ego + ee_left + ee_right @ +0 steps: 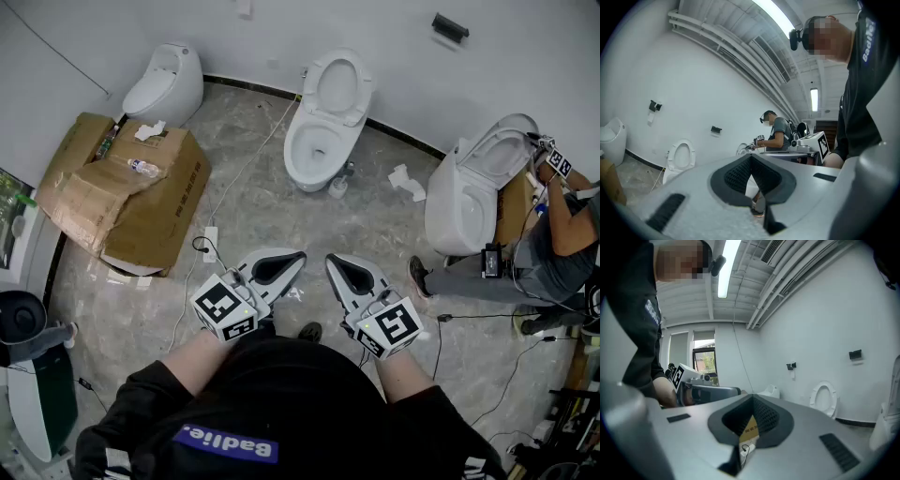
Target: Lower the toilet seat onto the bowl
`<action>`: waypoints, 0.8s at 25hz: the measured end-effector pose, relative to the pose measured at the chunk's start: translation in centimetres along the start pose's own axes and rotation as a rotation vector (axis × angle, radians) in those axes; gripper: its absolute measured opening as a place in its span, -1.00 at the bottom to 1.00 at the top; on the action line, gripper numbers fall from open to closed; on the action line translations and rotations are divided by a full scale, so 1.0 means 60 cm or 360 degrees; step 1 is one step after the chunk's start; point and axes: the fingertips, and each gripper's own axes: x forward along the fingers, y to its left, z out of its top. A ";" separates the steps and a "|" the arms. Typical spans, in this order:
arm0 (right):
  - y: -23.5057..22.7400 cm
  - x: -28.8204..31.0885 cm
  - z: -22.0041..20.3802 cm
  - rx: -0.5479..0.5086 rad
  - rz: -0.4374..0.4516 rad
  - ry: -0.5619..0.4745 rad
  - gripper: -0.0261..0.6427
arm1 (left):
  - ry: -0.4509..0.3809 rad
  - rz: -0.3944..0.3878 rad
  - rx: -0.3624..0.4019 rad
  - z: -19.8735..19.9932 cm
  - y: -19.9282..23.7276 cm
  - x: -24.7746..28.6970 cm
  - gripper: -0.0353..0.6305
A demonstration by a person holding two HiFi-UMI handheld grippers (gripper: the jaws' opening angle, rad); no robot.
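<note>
Nearest, the left gripper and the right gripper are side by side, each with its jaws together and nothing between them. Far ahead of both, well apart from them, a white toilet bowl stands at the far wall. Its white oval toilet seat is raised upright behind the bowl.

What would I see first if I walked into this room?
Three white toilets stand along the wall: the left toilet is closed, the middle toilet has its seat up, and a person sits by the right toilet. A big cardboard box lies at left. Up close, the left gripper and right gripper point forward, shut and empty.
</note>
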 end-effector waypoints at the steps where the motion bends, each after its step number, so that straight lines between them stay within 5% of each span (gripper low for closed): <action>1: 0.002 0.001 0.000 0.0004 0.0001 0.0001 -0.85 | -0.0005 0.0000 -0.0003 0.003 0.000 -0.001 -0.85; 20: -0.009 -0.009 0.016 -0.0021 0.0069 -0.0050 -0.85 | -0.0014 0.0022 0.0008 0.019 -0.006 0.021 -0.85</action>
